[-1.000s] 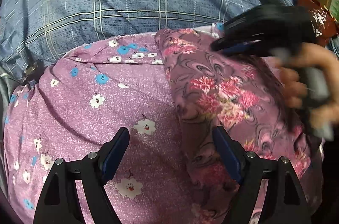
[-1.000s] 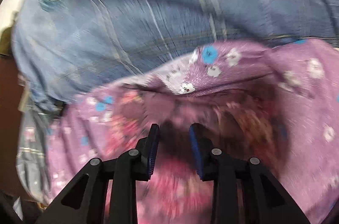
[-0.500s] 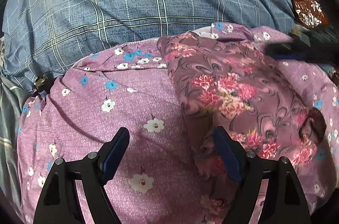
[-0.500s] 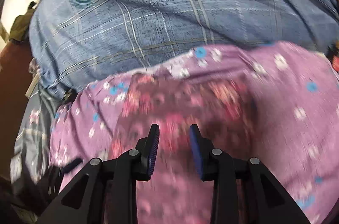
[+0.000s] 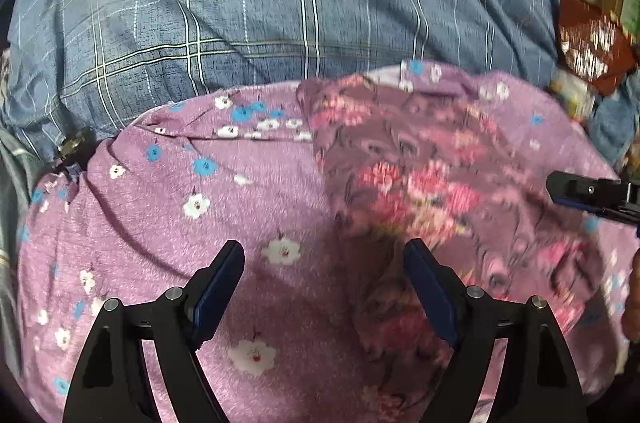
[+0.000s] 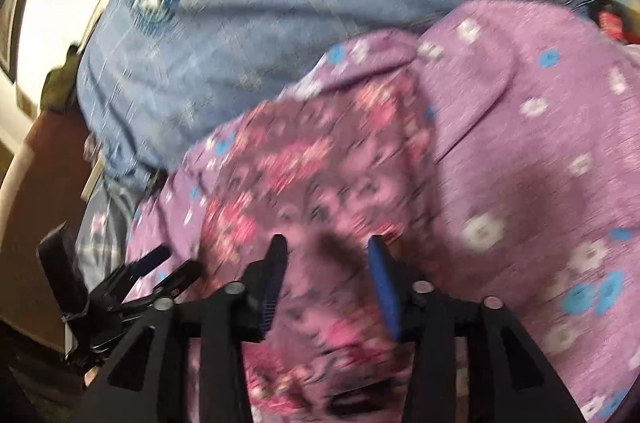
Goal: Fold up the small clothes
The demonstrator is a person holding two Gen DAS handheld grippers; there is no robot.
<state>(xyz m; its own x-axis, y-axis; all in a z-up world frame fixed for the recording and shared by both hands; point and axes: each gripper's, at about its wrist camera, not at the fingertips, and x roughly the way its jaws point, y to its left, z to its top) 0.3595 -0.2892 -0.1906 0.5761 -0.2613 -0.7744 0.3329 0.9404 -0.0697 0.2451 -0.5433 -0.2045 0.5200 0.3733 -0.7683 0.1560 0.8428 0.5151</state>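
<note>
Both spread, gripping nothing: left hand-held gripper (image 5: 324, 287) hovers over the rose-print garment's (image 5: 420, 175) edge, right hand-held gripper (image 6: 324, 275) above its middle, likely lining up the fold.

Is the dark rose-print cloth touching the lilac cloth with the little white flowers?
Touching. The left wrist view shows the rose-print cloth lying directly on the lilac cloth, its edge flat against it with no gap; the right wrist view agrees.

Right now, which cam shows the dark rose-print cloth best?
Left wrist: the dark rose-print cloth lies nearly whole on the light purple flowered garment, mildly blurred. Right wrist shows it closer but heavily smeared.
</note>
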